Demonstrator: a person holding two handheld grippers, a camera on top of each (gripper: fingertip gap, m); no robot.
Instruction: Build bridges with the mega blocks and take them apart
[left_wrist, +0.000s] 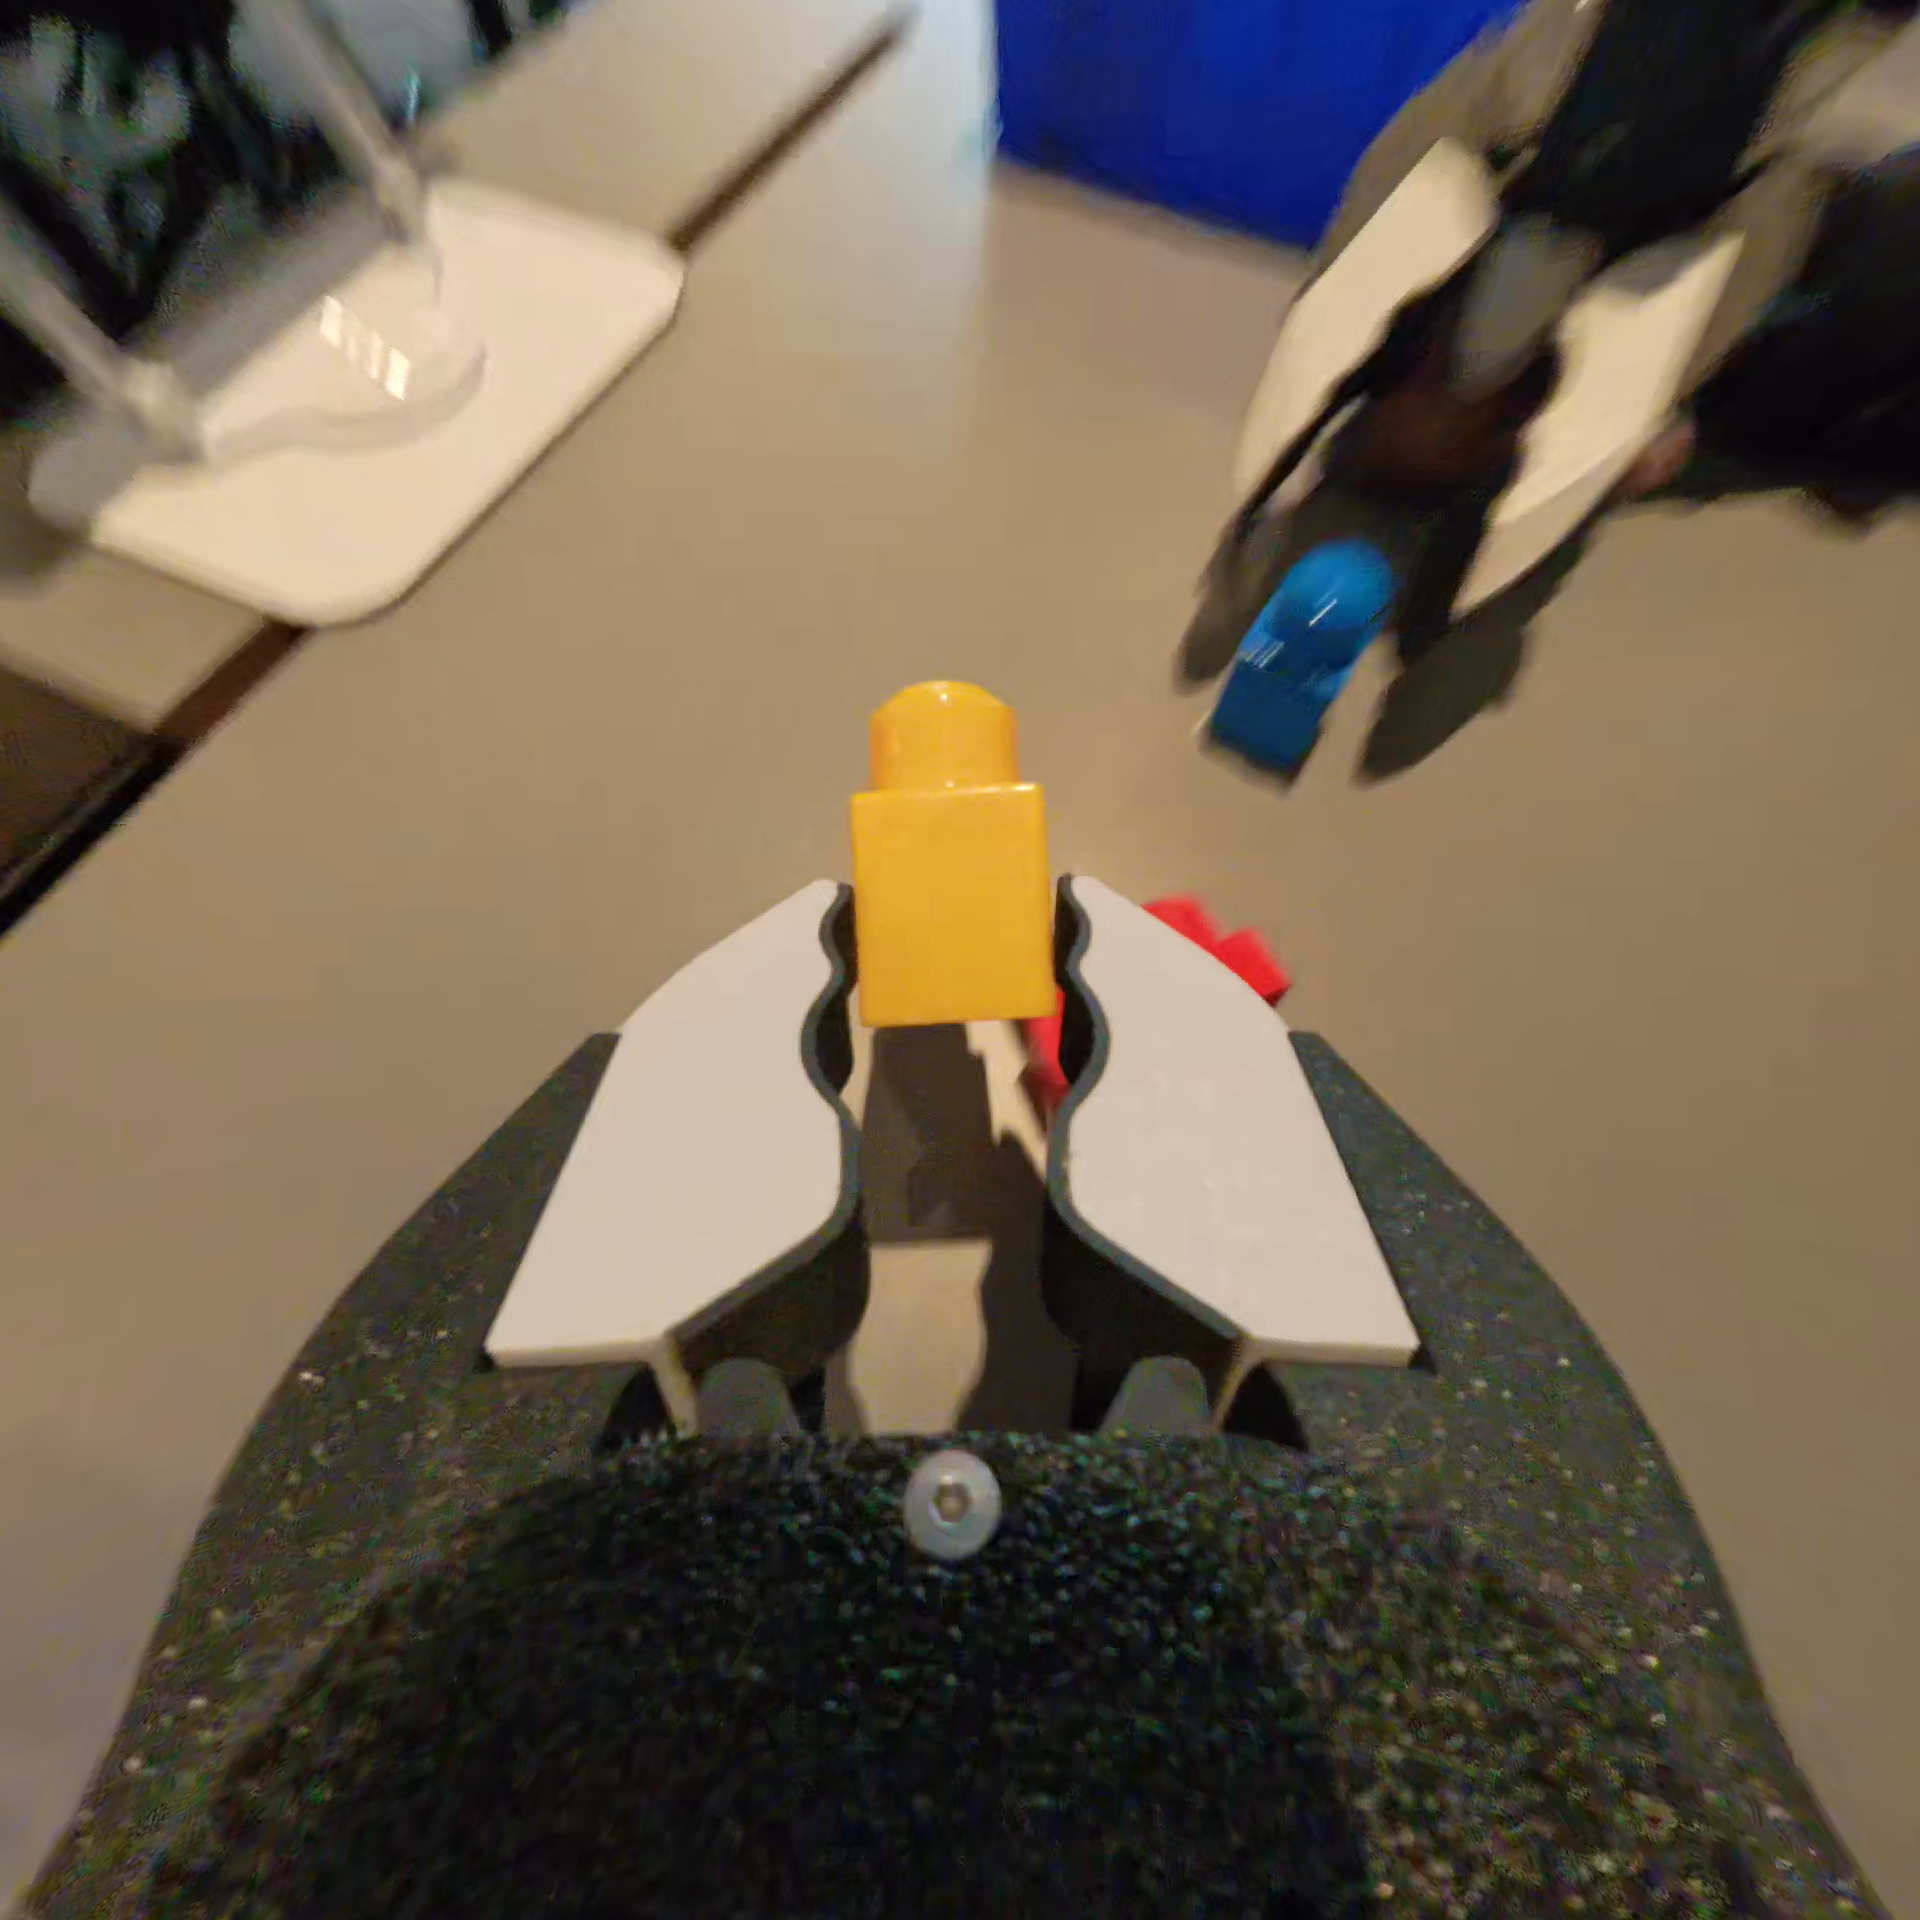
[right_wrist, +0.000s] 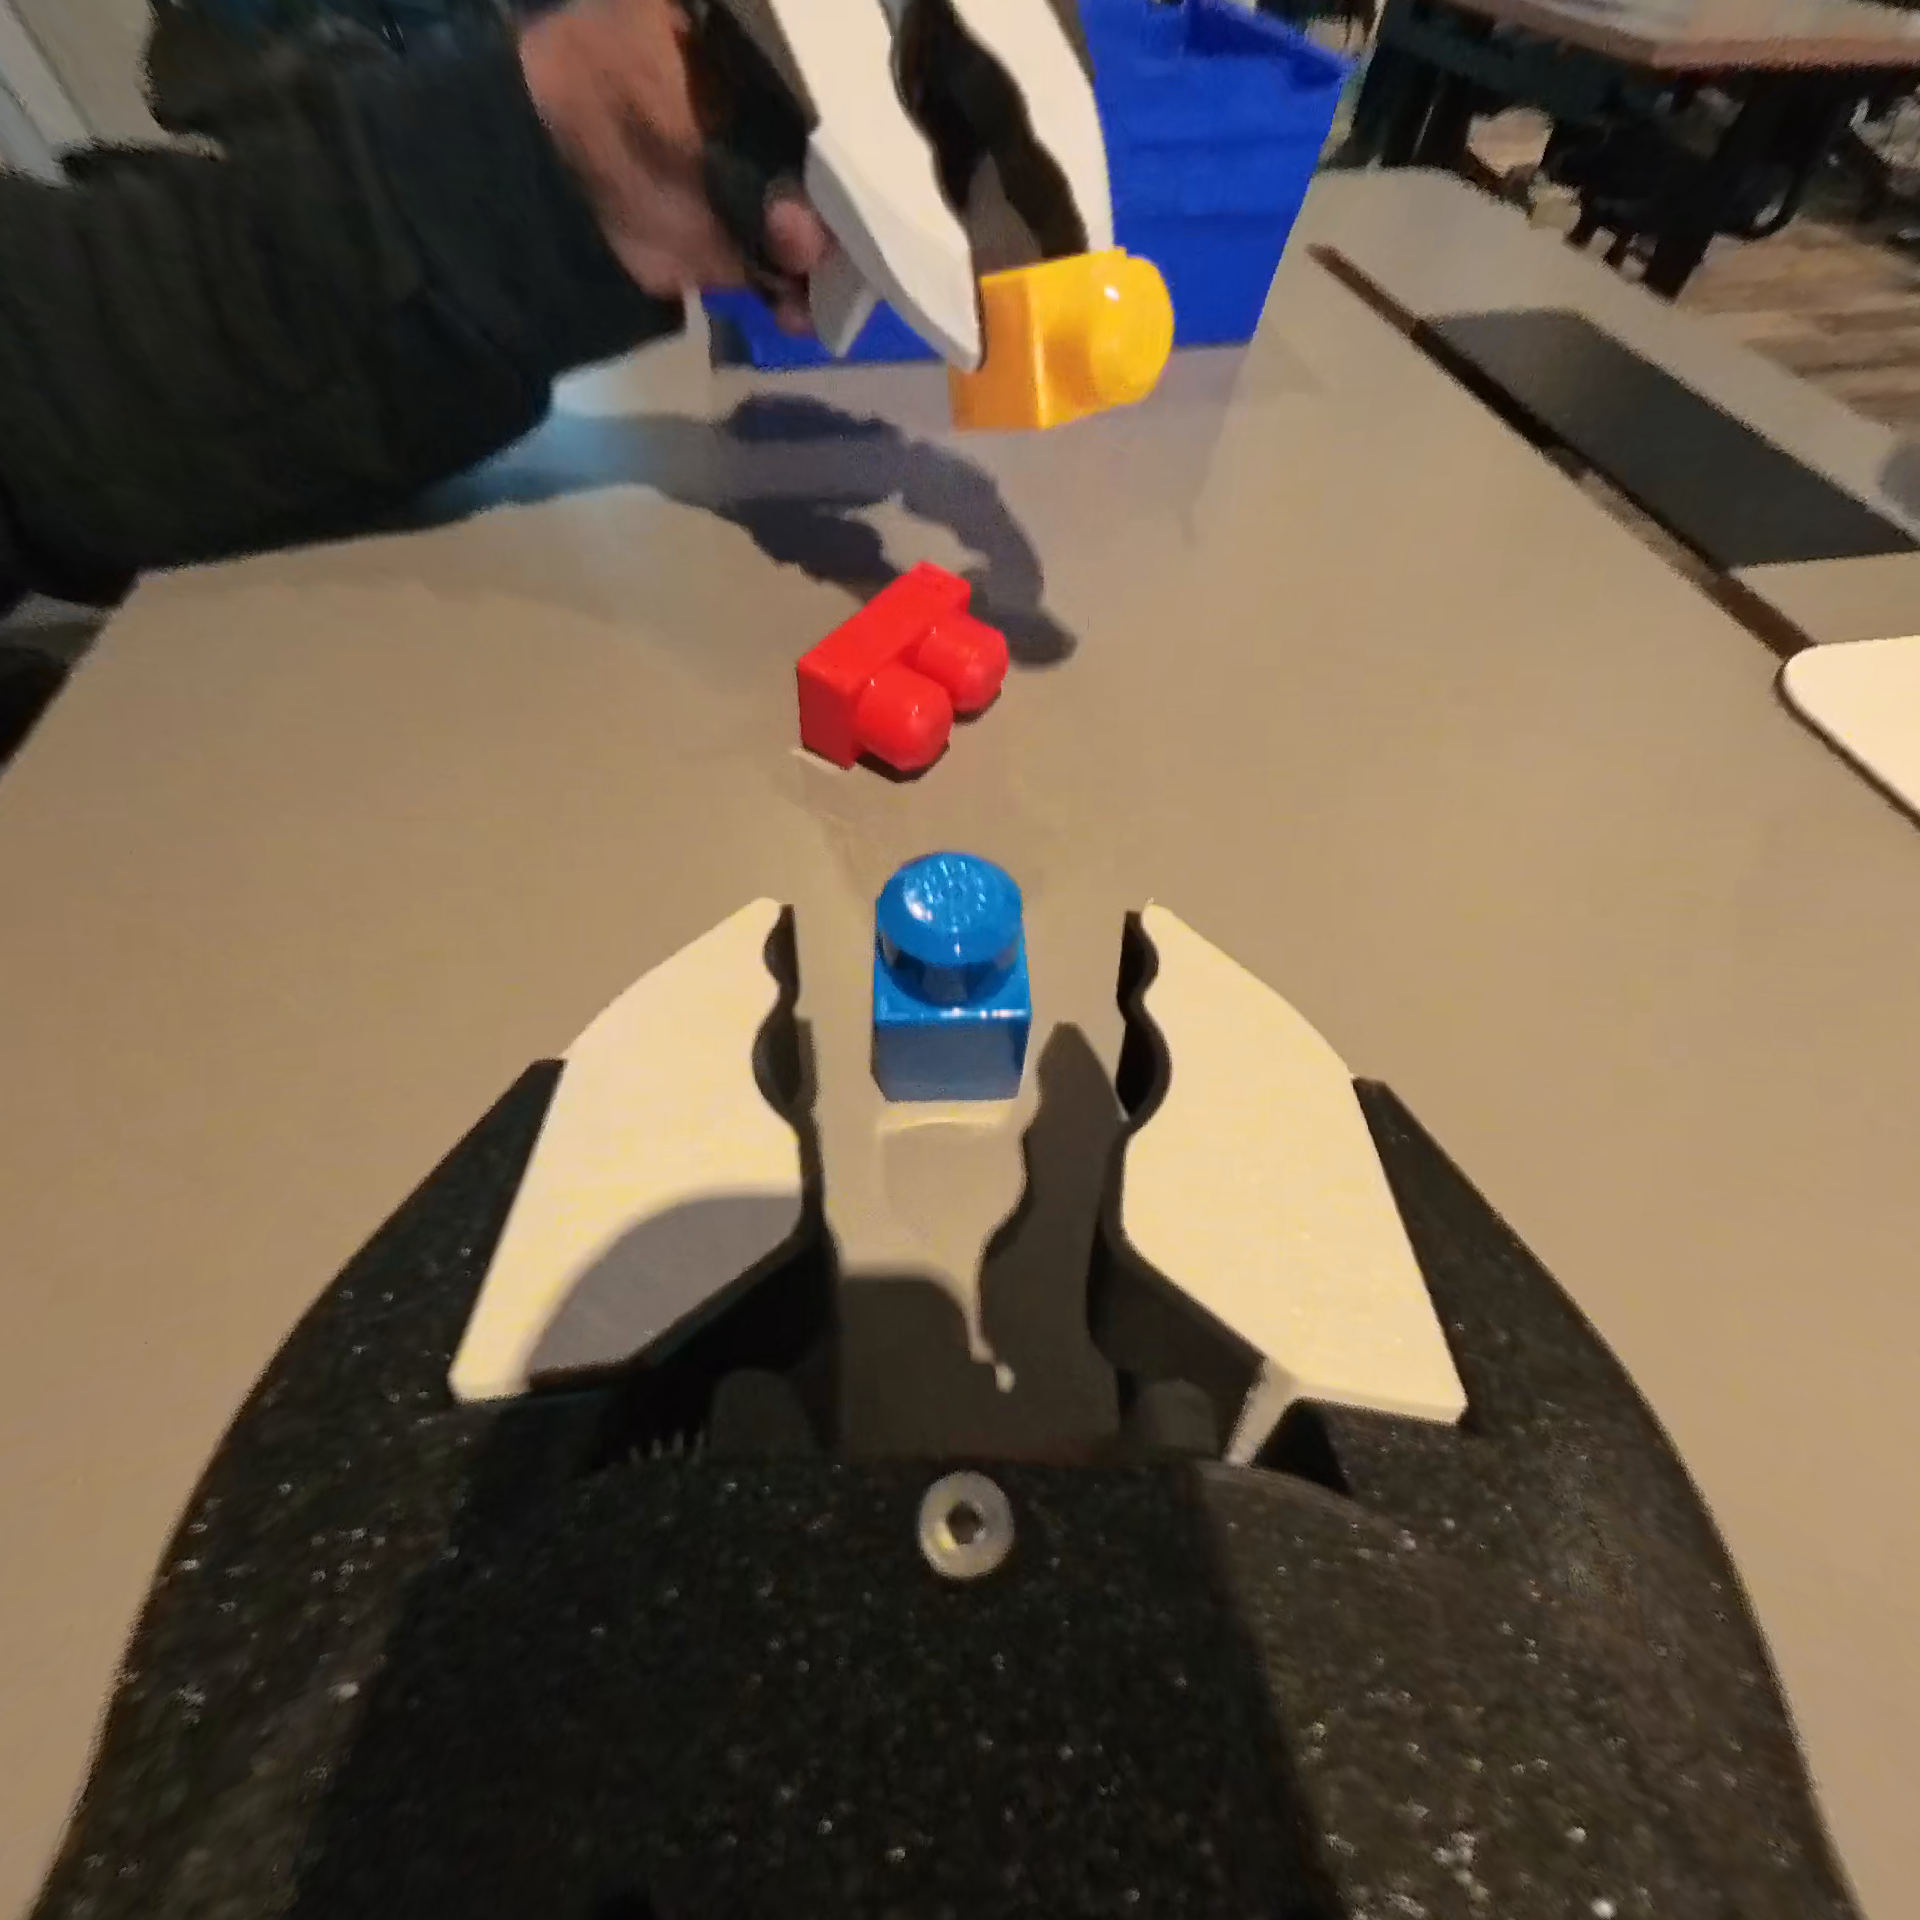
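My left gripper (left_wrist: 954, 914) is shut on a yellow one-stud block (left_wrist: 948, 894) and holds it above the table, stud pointing away; it also shows in the right wrist view (right_wrist: 1060, 343). My right gripper (right_wrist: 956, 925) is open, its fingers either side of a blue one-stud block (right_wrist: 948, 997) that stands upright on the table without touching them. The blue block also shows in the left wrist view (left_wrist: 1299, 665), blurred under the right gripper (left_wrist: 1455, 436). A red two-stud block (right_wrist: 899, 670) lies on its side on the table between the two grippers, partly hidden in the left wrist view (left_wrist: 1236, 951).
A blue bin (right_wrist: 1205, 177) stands at the far end of the beige table (right_wrist: 416, 831). A white lamp base (left_wrist: 395, 416) sits at the table's edge. A person's hand and dark sleeve (right_wrist: 312, 291) hold the left gripper. Some 15 cm of space lies between my two pairs of fingers.
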